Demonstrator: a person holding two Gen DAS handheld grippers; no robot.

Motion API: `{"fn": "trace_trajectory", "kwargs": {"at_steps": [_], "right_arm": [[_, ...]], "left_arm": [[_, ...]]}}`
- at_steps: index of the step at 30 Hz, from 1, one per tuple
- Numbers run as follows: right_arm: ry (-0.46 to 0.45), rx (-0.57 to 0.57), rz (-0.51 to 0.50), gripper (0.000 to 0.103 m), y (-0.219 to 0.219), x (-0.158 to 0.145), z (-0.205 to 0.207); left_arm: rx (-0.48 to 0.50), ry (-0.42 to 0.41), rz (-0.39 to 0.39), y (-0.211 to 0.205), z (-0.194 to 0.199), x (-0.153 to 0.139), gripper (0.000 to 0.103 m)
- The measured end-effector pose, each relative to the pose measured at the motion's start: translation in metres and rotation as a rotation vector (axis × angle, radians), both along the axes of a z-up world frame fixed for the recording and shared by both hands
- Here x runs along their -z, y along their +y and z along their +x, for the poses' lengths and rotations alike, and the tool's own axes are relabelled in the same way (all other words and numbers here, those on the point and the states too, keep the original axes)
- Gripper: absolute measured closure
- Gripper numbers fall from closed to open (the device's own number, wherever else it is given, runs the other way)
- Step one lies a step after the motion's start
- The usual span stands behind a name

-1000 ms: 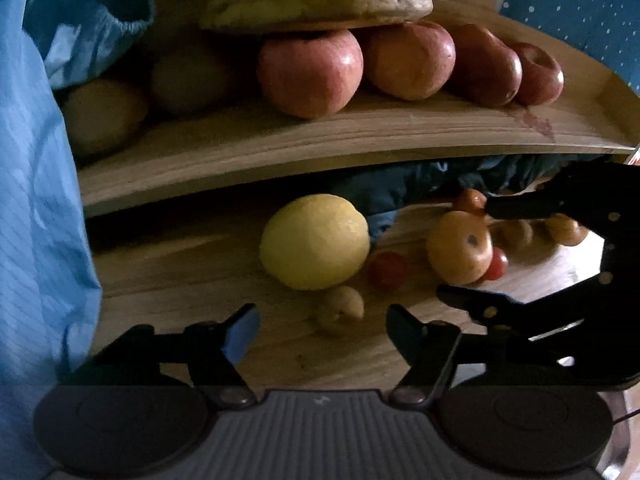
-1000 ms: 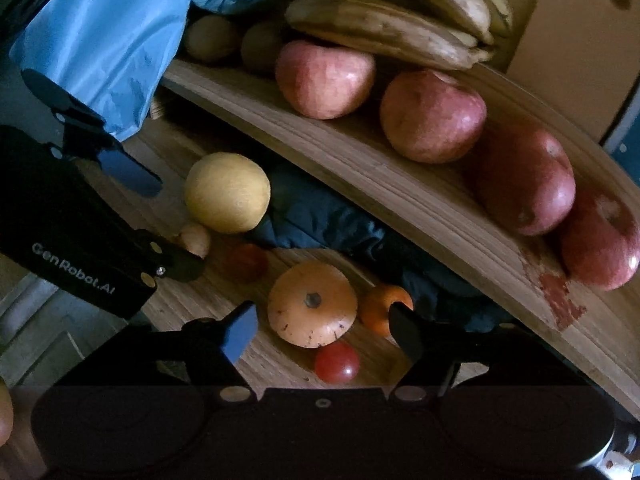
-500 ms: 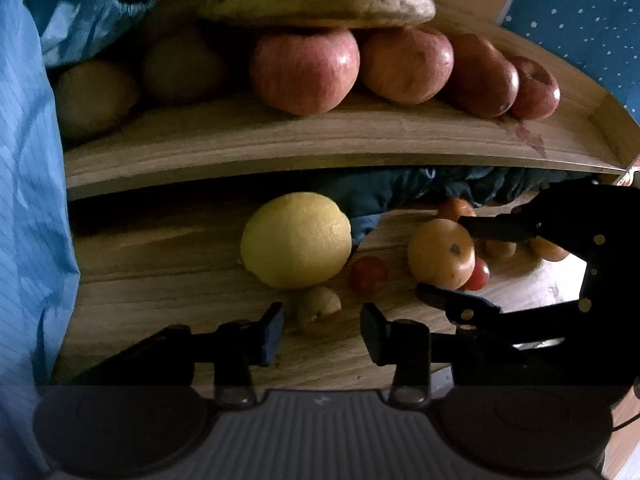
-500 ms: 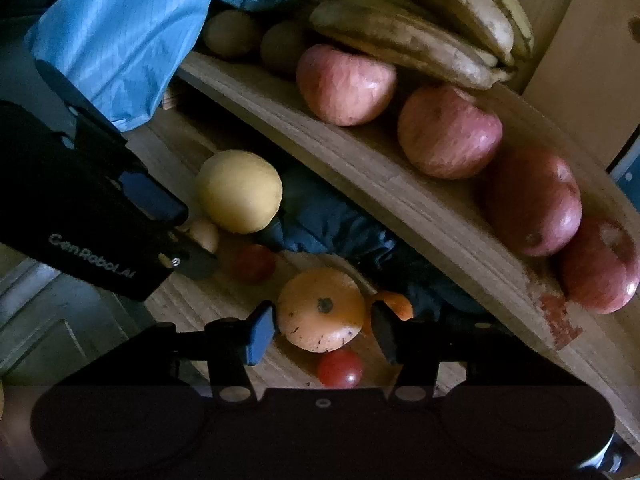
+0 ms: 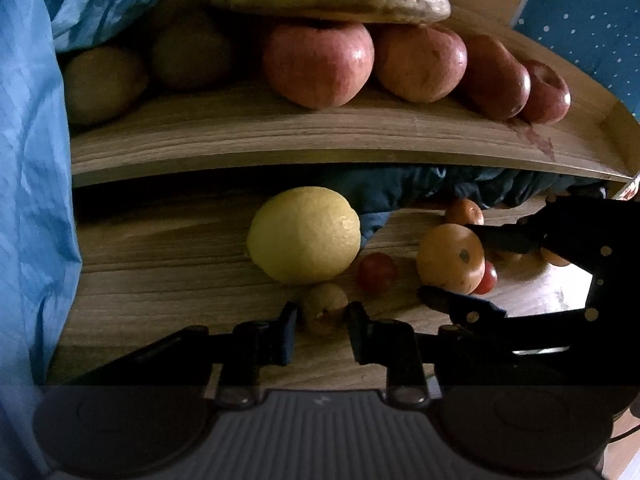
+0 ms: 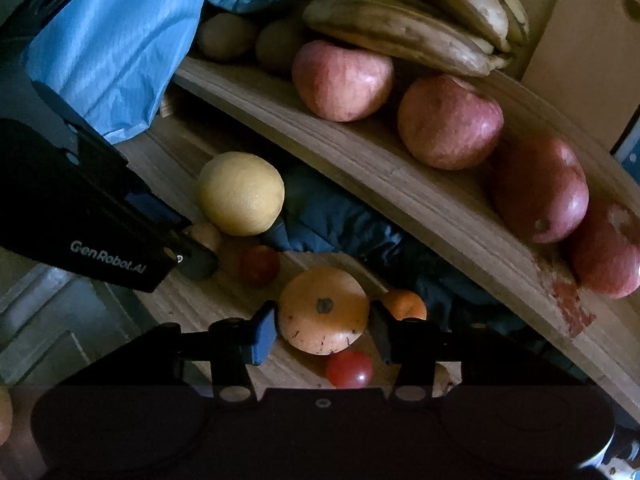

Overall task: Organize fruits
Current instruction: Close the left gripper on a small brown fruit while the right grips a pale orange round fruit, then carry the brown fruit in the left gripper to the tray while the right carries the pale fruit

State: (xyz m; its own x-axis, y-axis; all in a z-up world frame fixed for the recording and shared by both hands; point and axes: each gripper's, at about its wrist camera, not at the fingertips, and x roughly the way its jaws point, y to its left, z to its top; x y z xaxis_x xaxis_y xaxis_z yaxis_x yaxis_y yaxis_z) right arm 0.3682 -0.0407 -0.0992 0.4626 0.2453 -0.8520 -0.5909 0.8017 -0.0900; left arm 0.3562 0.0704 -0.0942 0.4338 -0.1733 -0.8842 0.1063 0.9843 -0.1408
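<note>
On the lower wooden shelf (image 5: 168,288) my left gripper (image 5: 322,322) is shut on a small tan fruit (image 5: 323,307), just in front of a big yellow lemon (image 5: 304,235). My right gripper (image 6: 324,326) is shut on an orange persimmon (image 6: 323,308), which also shows in the left wrist view (image 5: 450,258) between the right gripper's fingers. Red cherry tomatoes (image 6: 349,368) (image 5: 377,271) and a small orange (image 6: 404,303) lie beside it.
The upper curved shelf (image 5: 320,136) holds several red apples (image 5: 320,64), bananas (image 6: 416,12) and brown kiwis (image 5: 100,84). A blue sleeve (image 5: 32,200) fills the left. Dark cloth (image 6: 340,224) lies at the back of the lower shelf.
Both grippers moved forward and closed, the left around the small tan fruit, the right around the orange persimmon.
</note>
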Motion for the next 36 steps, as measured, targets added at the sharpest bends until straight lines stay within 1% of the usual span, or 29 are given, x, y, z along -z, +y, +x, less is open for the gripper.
{"fn": "trace_trajectory", "kwargs": {"at_steps": [11, 18, 31, 36], "right_arm": [[-0.029, 0.010, 0.029, 0.053, -0.003, -0.016, -0.019], [-0.025, 0.020, 0.031, 0.053, -0.007, -0.023, -0.036], [-0.016, 0.026, 0.048, 0.053, -0.023, -0.039, -0.082], [-0.009, 0.022, 0.052, 0.053, -0.031, -0.043, -0.101]], "left_arm": [[0.018, -0.018, -0.005, -0.002, -0.016, -0.015, 0.074], [0.019, -0.018, -0.011, -0.006, -0.030, -0.020, 0.074], [0.052, -0.016, 0.000, -0.024, -0.063, -0.026, 0.074], [0.049, -0.018, -0.002, -0.031, -0.080, -0.028, 0.074]]}}
